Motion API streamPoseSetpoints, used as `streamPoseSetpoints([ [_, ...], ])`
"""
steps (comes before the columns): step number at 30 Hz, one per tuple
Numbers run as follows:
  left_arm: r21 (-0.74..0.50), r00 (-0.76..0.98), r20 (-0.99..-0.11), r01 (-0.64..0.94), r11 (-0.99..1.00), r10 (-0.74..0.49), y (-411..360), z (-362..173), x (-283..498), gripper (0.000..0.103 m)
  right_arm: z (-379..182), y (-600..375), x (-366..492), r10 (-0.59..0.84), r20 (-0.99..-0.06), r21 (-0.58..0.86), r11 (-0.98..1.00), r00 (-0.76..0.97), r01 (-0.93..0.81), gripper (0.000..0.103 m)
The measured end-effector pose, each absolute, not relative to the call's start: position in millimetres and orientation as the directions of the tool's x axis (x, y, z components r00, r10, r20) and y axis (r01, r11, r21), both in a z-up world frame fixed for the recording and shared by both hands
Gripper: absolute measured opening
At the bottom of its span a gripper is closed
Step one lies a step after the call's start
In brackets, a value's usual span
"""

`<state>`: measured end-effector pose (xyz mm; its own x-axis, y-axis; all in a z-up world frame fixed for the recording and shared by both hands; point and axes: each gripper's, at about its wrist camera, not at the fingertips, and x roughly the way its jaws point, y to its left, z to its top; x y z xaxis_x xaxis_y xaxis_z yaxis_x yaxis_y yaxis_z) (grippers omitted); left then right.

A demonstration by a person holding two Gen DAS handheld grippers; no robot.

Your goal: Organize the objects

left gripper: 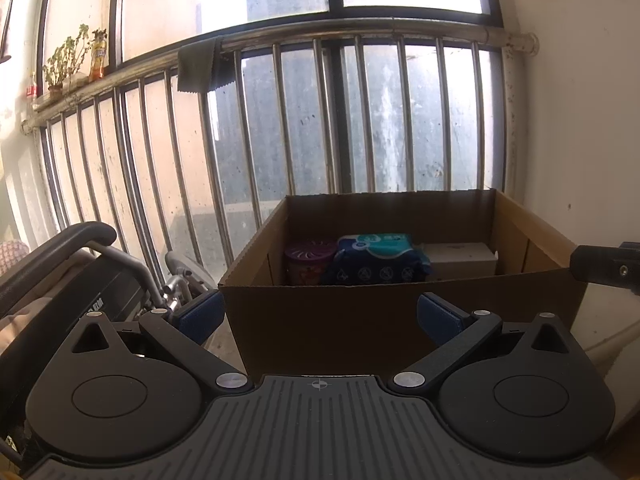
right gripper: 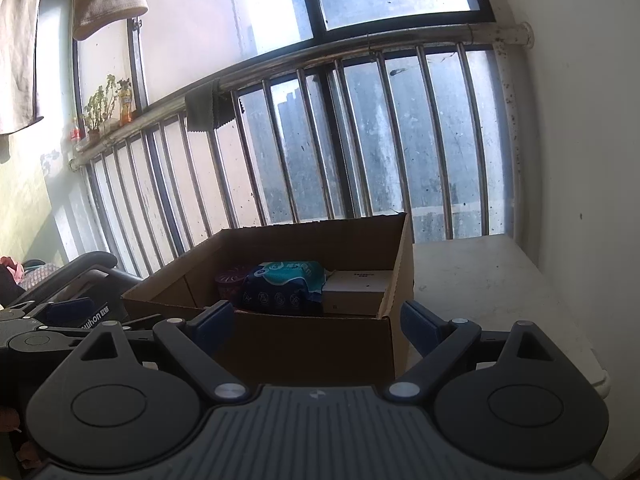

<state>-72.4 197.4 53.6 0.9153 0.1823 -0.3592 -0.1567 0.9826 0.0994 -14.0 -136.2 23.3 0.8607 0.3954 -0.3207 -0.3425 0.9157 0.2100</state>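
Observation:
An open cardboard box (left gripper: pixel 360 320) stands in front of both grippers; it also shows in the right wrist view (right gripper: pixel 312 344). Inside it lie a pink round container (left gripper: pixel 308 262), a blue-and-teal soft pack (left gripper: pixel 376 260) and a white box (left gripper: pixel 460 258). The same three show in the right wrist view: the container (right gripper: pixel 228 284), the pack (right gripper: pixel 284 286) and the white box (right gripper: pixel 356 290). My left gripper (left gripper: pixel 320 314) is open and empty before the box's near wall. My right gripper (right gripper: pixel 316 322) is open and empty, level with the near wall.
The box rests on a white surface (right gripper: pixel 488 280) against the right wall. A metal railing (left gripper: pixel 280 120) and window run behind it. A folded wheelchair (left gripper: pixel 80 280) stands at the left. My right gripper's tip (left gripper: pixel 608 266) shows at the left wrist view's right edge.

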Motion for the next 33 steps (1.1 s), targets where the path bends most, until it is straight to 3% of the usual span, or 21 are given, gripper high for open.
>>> streamPoseSetpoints([
  [13, 0.086, 0.930, -0.327, -0.148, 0.985, 0.168, 196, 61, -84, 0.103, 20, -136, -14, 0.385, -0.326, 0.208, 0.920, 0.863, -0.332, 0.097],
  [33, 0.079, 0.921, -0.348, -0.155, 0.985, 0.173, 199, 53, -77, 0.103, 19, -133, -13, 0.396, -0.327, 0.205, 0.916, 0.858, -0.345, 0.101],
])
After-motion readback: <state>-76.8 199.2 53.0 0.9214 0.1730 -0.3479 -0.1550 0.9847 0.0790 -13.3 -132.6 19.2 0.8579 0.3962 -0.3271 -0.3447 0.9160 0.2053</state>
